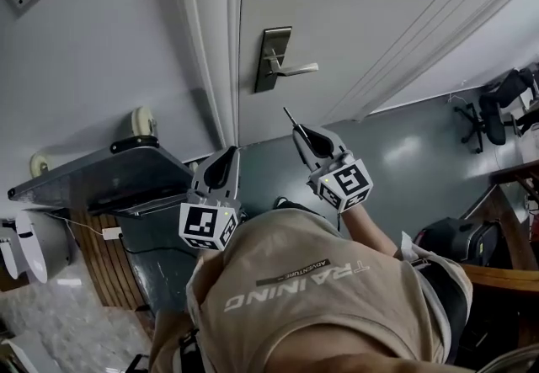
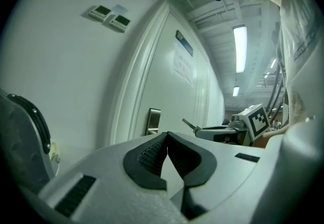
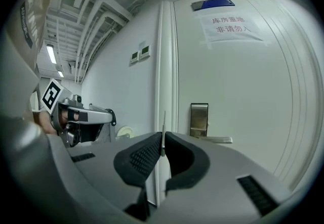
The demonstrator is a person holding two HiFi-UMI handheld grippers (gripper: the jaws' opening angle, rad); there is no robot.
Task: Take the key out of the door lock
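The right gripper [image 1: 303,137] pinched the key [image 1: 290,118], blade pointing toward the door lock [image 1: 274,58] — head hidden between the pads [image 3: 146,155]. The left gripper [image 1: 232,152] was pressed together, empty.

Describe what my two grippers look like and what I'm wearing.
The left gripper and right gripper are pale grey shells with black ribbed pads. Each carries a white cube with black square markers. You wear a beige T-shirt with pale lettering.

left tool [image 1: 226,157] jaws together | right tool [image 1: 303,134] jaws pinching key [image 1: 290,117]
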